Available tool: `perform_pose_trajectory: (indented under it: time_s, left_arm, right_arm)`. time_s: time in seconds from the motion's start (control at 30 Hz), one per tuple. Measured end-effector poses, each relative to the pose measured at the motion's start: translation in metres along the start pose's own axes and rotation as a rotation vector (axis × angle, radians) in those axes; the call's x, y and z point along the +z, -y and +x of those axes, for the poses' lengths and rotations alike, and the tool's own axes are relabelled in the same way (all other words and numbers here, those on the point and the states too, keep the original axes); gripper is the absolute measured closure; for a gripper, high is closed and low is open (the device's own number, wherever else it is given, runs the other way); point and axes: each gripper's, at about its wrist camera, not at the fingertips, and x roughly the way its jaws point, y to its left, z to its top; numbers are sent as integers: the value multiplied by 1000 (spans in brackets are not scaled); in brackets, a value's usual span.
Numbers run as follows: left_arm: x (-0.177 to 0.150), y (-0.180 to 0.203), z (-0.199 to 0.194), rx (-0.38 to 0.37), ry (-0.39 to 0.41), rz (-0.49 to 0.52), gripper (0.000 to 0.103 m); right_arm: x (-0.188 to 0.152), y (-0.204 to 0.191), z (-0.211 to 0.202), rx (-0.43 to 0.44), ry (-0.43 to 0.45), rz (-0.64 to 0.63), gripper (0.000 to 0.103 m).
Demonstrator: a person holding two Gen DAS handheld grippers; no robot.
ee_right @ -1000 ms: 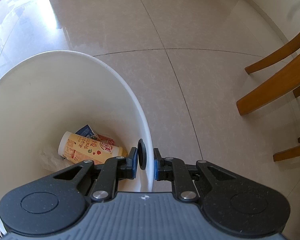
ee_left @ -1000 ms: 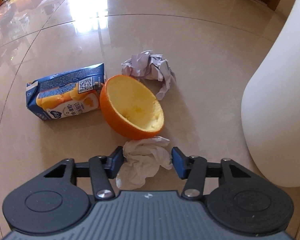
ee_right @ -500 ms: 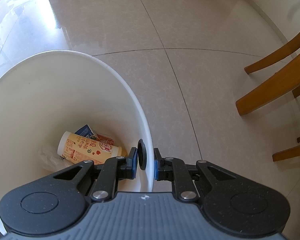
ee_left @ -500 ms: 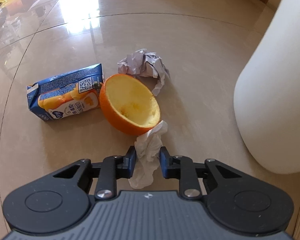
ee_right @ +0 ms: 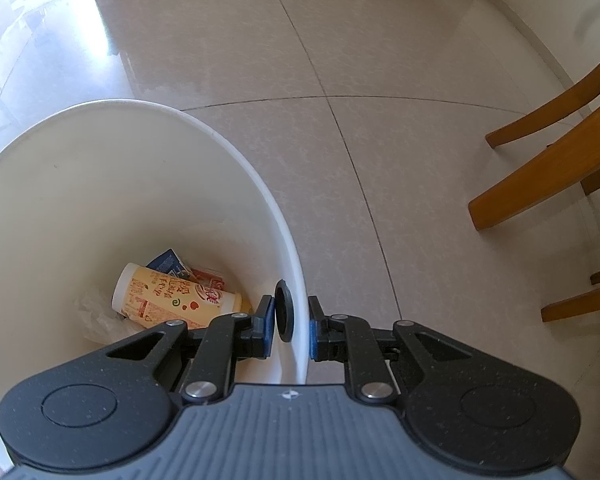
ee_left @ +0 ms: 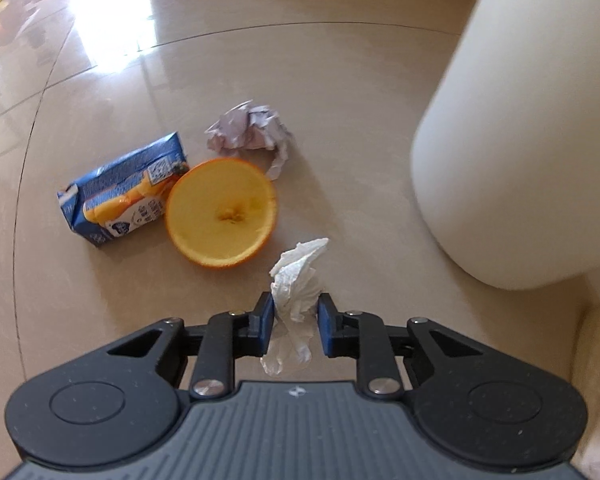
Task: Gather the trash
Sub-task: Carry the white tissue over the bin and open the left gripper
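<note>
White tissue (ee_left: pixel 298 280) is clamped in your left gripper (ee_left: pixel 296 322) above the floor (ee_left: pixel 340 100), your right gripper (ee_right: pixel 290 326) pinches the bin (ee_right: pixel 288 232) rim, some trash (ee_right: pixel 176 296) is binned, while orange half (ee_left: pixel 221 212), juice carton (ee_left: pixel 120 192) and crumpled paper (ee_left: pixel 250 130) remain uncollected.

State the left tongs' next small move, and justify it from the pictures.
Probably carry the crumpled white tissue, pinched in the left tongs, rightward over the tall white plastic bin. The right tongs grip its rim, and the bin already holds trash.
</note>
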Motion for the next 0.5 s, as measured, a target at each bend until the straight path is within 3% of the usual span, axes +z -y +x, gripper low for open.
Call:
perform_pose_trajectory:
  time_s: [0.3, 0.5]
  left_arm:
    - [29, 26, -71, -63, -22, 134, 81]
    - [69, 50, -133, -112, 18, 215, 81]
  right_arm:
    - [3, -4, 1, -21, -7, -6, 83]
    - [3, -3, 3, -22, -11, 5, 83]
